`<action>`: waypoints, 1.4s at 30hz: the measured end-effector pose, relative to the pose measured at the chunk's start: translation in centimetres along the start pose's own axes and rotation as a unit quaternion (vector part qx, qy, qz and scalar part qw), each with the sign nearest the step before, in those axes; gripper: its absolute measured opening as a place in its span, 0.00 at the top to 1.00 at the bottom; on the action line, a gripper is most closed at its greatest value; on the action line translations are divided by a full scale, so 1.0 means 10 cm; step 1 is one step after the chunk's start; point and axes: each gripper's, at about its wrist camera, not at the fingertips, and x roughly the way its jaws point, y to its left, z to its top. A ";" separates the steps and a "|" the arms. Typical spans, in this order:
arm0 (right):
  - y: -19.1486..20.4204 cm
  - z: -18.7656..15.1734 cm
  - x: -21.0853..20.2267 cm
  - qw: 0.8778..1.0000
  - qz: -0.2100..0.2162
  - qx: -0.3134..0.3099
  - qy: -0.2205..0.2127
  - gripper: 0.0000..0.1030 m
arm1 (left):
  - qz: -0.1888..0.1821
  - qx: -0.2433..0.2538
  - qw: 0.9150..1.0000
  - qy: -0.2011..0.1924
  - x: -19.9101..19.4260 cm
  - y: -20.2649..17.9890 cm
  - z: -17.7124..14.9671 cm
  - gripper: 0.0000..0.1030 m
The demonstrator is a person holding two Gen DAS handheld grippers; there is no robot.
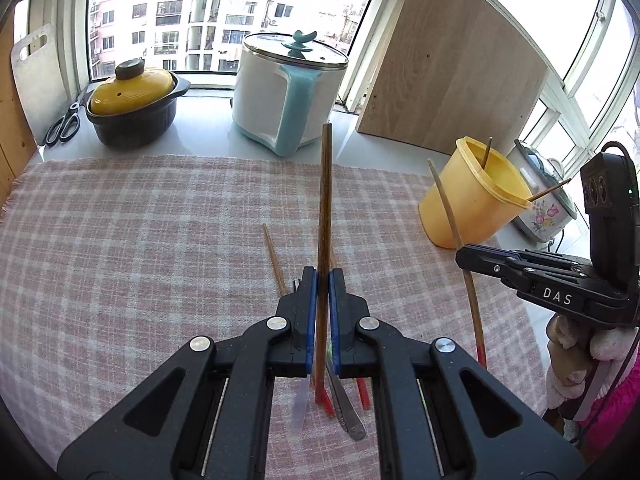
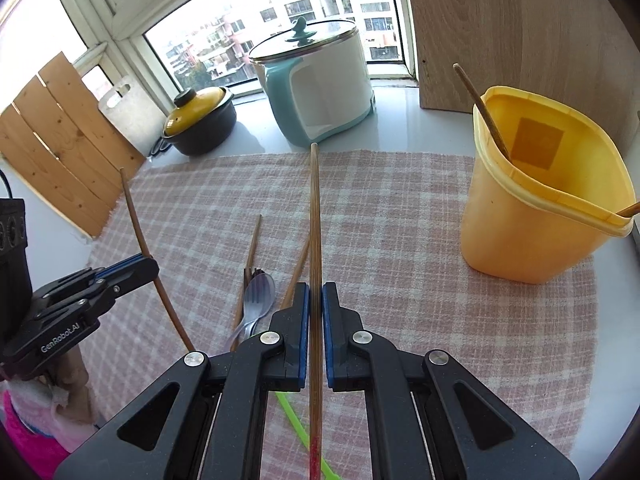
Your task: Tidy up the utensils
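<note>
Right gripper [image 2: 316, 304] clamps chopstick [image 2: 315, 220] upright, yellow bin [image 2: 532, 220] nearby.

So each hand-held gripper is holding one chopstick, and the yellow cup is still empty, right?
Not quite. The yellow cup isn't empty: the right wrist view shows chopsticks already standing in it. The rest is right: the left hand-held gripper and right hand-held gripper each grip one chopstick.
</note>
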 end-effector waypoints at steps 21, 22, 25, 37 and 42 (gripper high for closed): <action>-0.45 0.42 -0.92 0.994 0.003 -0.020 -0.106 0.95 | -0.054 0.037 0.995 -0.073 -0.28 -0.98 0.52 0.96; -0.49 0.45 -0.95 0.994 0.003 -0.020 -0.109 0.95 | -0.056 0.037 0.995 -0.076 -0.28 -1.03 0.55 0.96; -0.61 0.53 -1.02 0.993 0.001 -0.018 -0.119 0.95 | -0.063 0.038 0.994 -0.083 -0.29 -1.16 0.63 0.96; -0.99 0.90 -1.17 0.989 -0.006 -0.026 -0.148 0.95 | -0.070 0.045 0.990 -0.110 -0.17 -1.71 1.03 0.96; -1.17 1.07 -1.18 0.988 -0.005 -0.030 -0.153 0.95 | -0.069 0.042 0.989 -0.120 -0.10 -1.88 1.17 0.96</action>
